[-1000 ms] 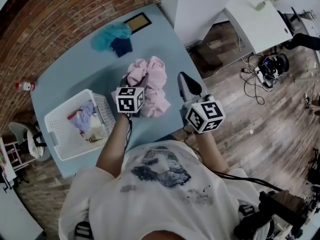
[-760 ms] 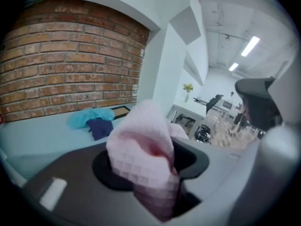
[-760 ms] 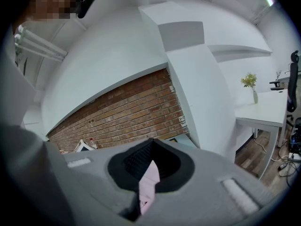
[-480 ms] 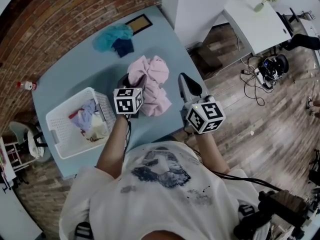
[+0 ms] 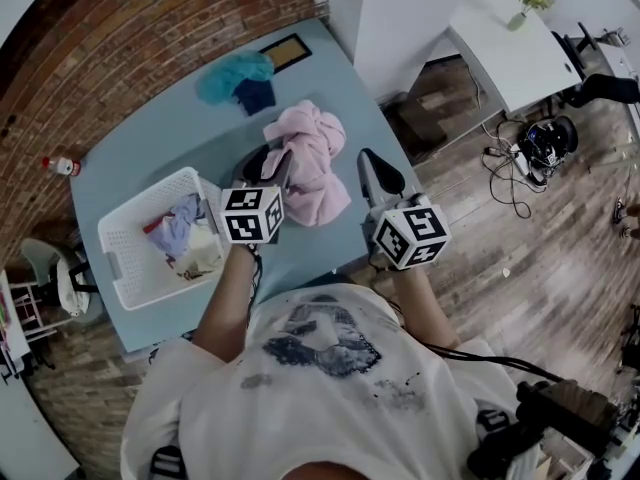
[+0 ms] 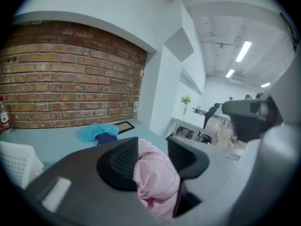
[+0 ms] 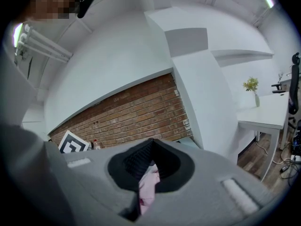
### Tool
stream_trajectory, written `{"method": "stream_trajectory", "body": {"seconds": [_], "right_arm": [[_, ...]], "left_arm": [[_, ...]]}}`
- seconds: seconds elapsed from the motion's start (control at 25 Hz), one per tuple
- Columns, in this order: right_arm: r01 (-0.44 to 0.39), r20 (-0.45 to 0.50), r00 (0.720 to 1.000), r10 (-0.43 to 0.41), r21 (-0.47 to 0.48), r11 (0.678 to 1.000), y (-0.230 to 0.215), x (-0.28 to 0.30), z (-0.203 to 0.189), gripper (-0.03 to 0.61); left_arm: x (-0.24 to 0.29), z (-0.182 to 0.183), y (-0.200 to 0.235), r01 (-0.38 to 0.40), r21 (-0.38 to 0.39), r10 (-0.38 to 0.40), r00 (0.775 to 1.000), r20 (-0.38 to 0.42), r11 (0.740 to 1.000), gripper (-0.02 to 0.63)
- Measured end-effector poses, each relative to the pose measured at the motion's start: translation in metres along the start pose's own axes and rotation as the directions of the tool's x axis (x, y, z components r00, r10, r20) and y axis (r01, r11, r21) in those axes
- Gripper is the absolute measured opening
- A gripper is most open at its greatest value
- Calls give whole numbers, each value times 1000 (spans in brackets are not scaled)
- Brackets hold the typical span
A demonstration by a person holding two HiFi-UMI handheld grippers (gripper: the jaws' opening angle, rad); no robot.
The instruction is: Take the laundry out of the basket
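— Well, what takes up the most room there?

— The pale blue table (image 5: 150, 158), set against a brick wall (image 5: 120, 38); on its left part stands the white basket (image 5: 118, 278), and some laundry (image 5: 182, 236) lies in it, lilac, red and white pieces in a heap.

— And the pink garment (image 5: 318, 158)?

— It is out of the basket, bunched up to the right of it over the table; whether its lower end rests on the tabletop one cannot tell.

— Who holds it?

— Both claws. The left gripper (image 6: 153, 147) has its jaws part-way apart, with a thick fold of the pink cloth filling the gap and pressed by both pads; those jaws have just been opening a little. The right gripper (image 7: 150, 147) has its jaws fully together; a thin strip of the same garment is pinched between them and hangs below.

— Anything smaller?

— At the table's far end lies a teal cloth (image 5: 232, 73), with a dark blue cloth (image 5: 257, 95) touching it and a flat framed panel (image 5: 288, 51) just beside; a small bottle (image 5: 58, 165) stands by the table's left corner.
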State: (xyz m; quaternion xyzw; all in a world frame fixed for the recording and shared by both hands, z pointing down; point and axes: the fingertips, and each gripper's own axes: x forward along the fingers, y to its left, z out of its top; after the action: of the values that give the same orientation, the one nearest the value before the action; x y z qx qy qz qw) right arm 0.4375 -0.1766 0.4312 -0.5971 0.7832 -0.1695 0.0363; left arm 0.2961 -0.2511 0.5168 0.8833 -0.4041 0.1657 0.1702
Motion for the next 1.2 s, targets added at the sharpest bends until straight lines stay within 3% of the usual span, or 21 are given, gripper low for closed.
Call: {"method": "stream_trajectory", "body": {"seconds": [0.16, 0.52, 1.2], "right_arm": [[-15, 7, 1000, 15, -10, 1000, 12, -4, 0, -3], [-47, 18, 999, 48, -26, 999, 34, -7, 1, -3], [-75, 12, 997, 76, -46, 996, 57, -6, -2, -3]], "left_arm": [[-23, 16, -8, 14, 11, -14, 998, 58, 1000, 166], [-55, 27, -9, -5, 40, 0, 993, 119, 999, -9], [-70, 27, -20, 32, 66, -41, 990, 137, 997, -8]]}}
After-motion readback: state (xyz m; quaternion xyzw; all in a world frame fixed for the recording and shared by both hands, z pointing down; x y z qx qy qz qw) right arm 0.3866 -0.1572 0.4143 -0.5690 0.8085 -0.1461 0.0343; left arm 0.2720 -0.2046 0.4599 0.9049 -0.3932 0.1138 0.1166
